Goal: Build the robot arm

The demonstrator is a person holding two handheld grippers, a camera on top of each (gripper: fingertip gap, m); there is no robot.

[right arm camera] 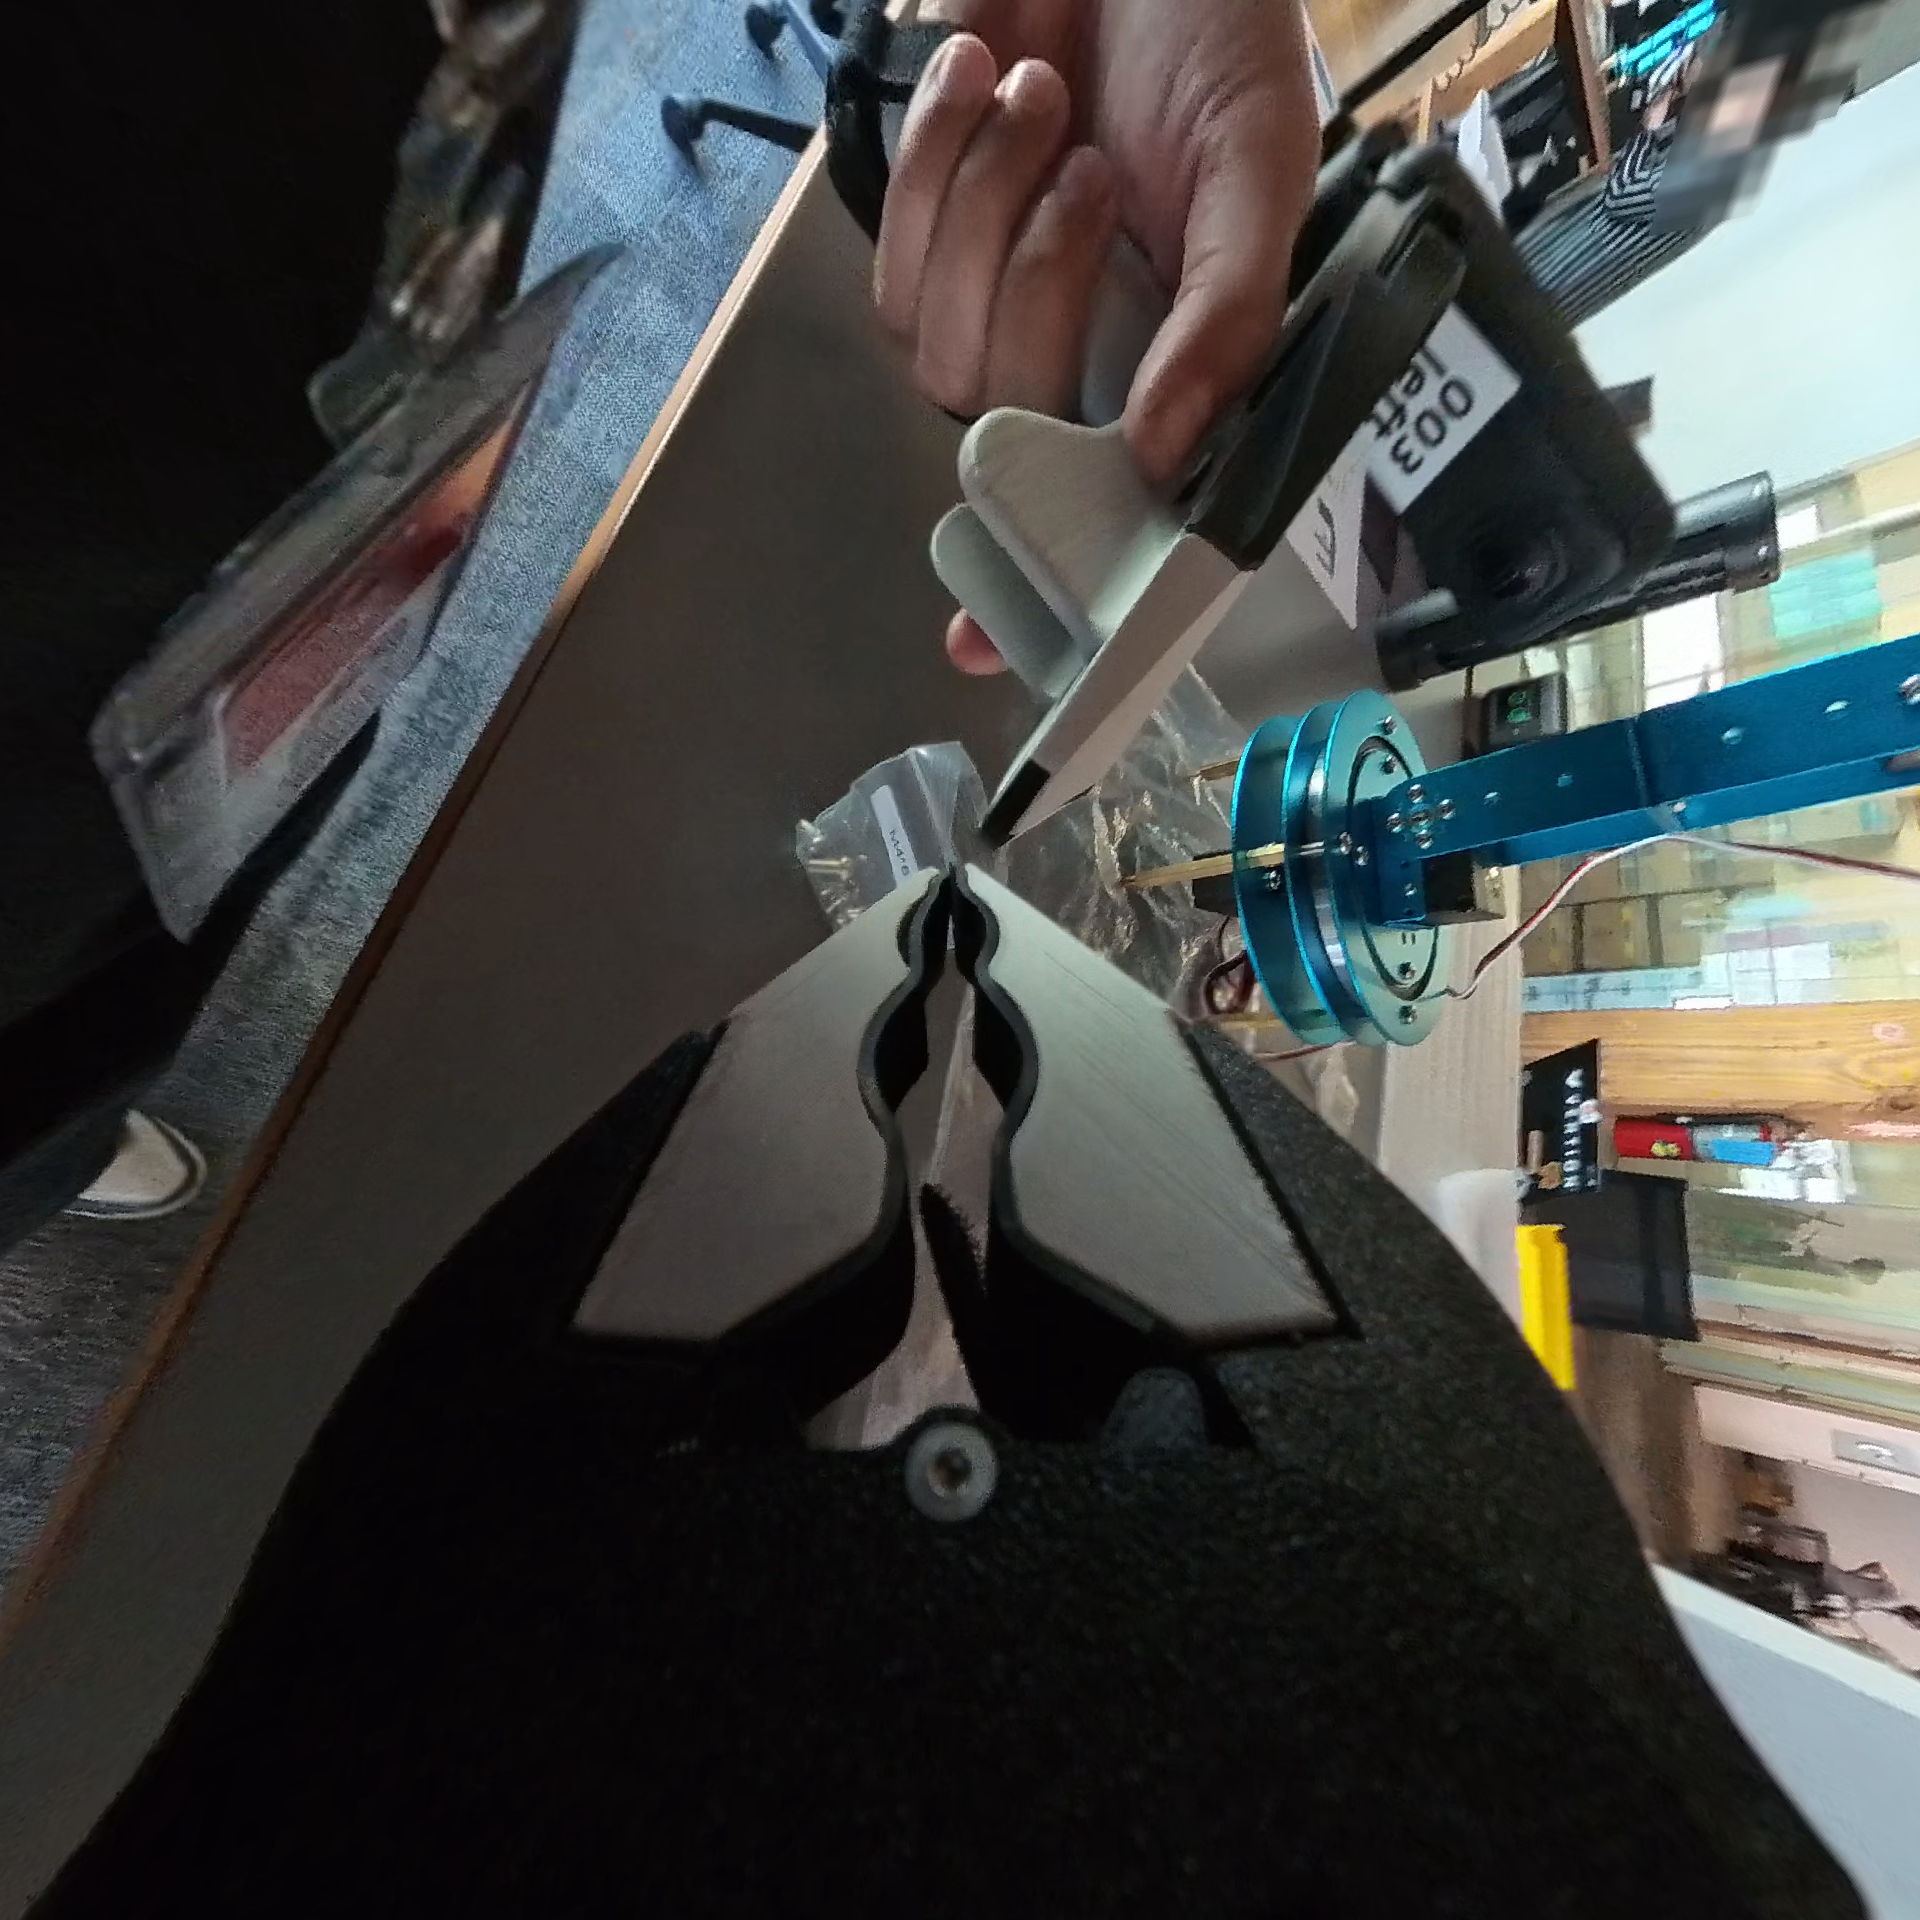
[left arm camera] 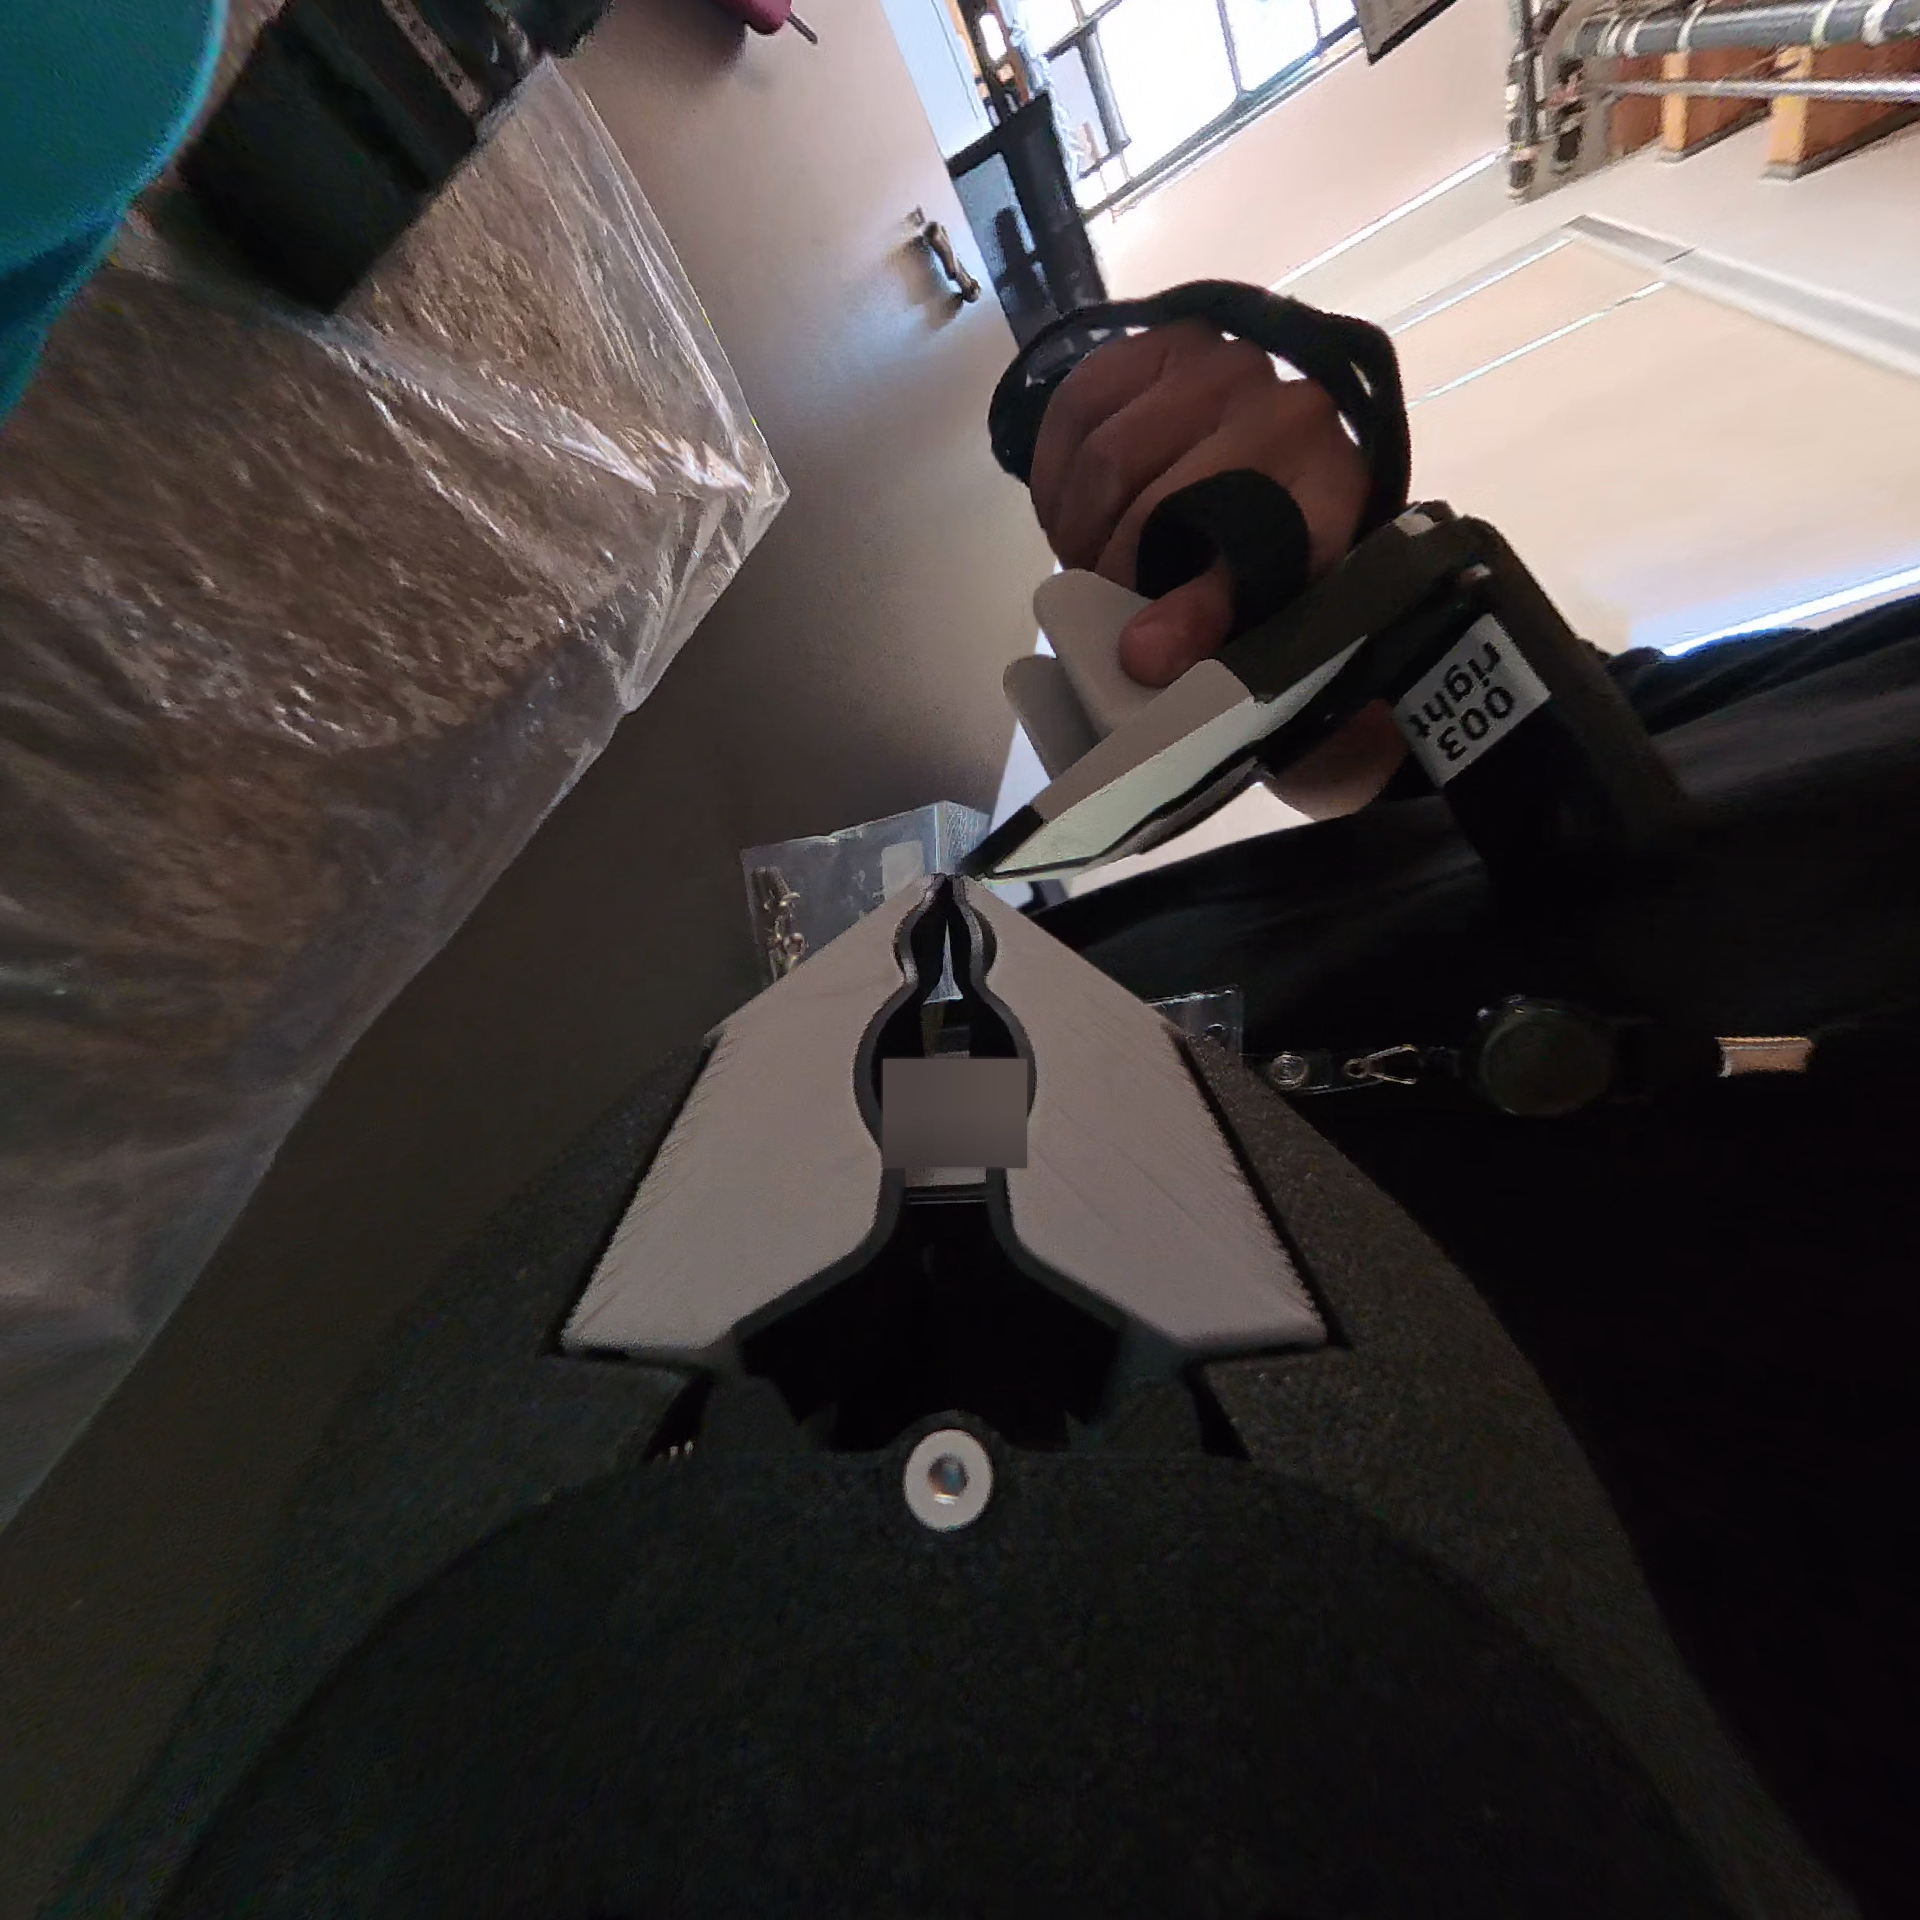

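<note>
Fingers of both grippers, left (left arm camera: 948, 883) and right (right arm camera: 954, 871), pinched on opposite edges of small clear plastic screw bag (right arm camera: 883, 847), held above brown tabletop (right arm camera: 644, 831), seemingly to pull it open.

White printed sticker (left arm camera: 1470, 699) sitting on right gripper body, matching sticker (right arm camera: 1437, 424) on left gripper body, small label (right arm camera: 891, 833) showing on screw bag (right arm camera: 883, 852), black lettered sign (right arm camera: 1558, 1127) standing on shelf.

Left gripper (left arm camera: 948, 883): pale grey wedge fingers (left arm camera: 790, 1164), black wavy inner edging, grainy black body, silver screw (left arm camera: 948, 1477) at base. Right gripper (right arm camera: 954, 871): same build, screw (right arm camera: 948, 1467) duller. Each black housing carries white label (left arm camera: 1467, 701). Black strap loops (left arm camera: 1226, 540) around hand (left arm camera: 1195, 457). Dark clothing (left arm camera: 1558, 1247), badge reel (left arm camera: 1532, 1055) clipped on.
</note>
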